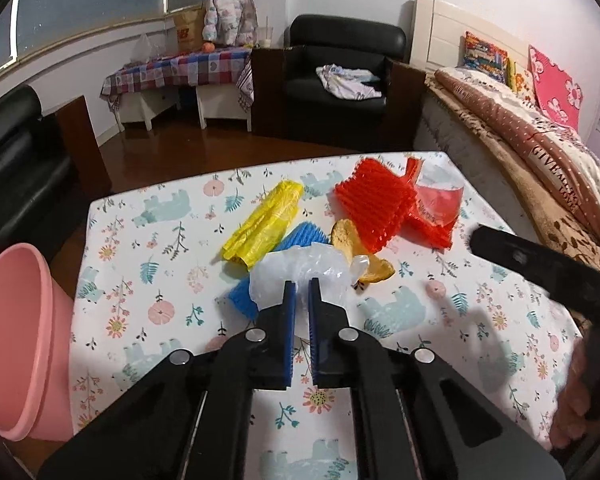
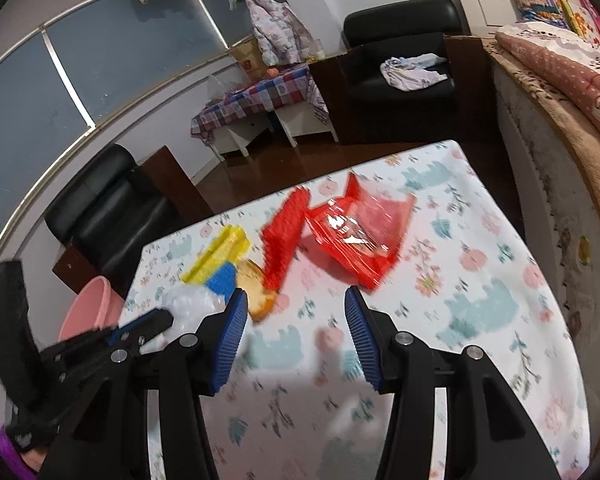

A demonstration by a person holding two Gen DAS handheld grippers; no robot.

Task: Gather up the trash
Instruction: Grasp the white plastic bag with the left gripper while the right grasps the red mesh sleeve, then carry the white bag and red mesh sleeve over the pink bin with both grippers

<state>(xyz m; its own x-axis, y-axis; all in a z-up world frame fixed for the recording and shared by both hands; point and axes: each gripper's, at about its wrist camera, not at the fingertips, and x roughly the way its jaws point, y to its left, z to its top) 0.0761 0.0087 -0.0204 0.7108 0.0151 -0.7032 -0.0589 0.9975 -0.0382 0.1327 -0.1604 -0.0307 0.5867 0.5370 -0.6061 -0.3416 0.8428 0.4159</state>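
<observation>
Floral table (image 1: 148,280) fills both views, pink bin (image 1: 16,344) off its left edge. Left gripper (image 1: 301,286), nearer that bin, pinches the clear bag (image 1: 300,268) just beside the blue foam (image 1: 242,300). Right gripper (image 2: 294,306) gapes empty; its view alone shows the red wrapper (image 2: 352,240) face-on.

Each camera rides on its own hand-held gripper, looking forward along the fingers and down over the worktop (image 1: 148,240) from close above its near edge. The left view faces the trash pile squarely; the right view sits further right, tilted. Both share the worktop, the red mesh (image 1: 374,204) and the far black armchair (image 2: 400,36).
</observation>
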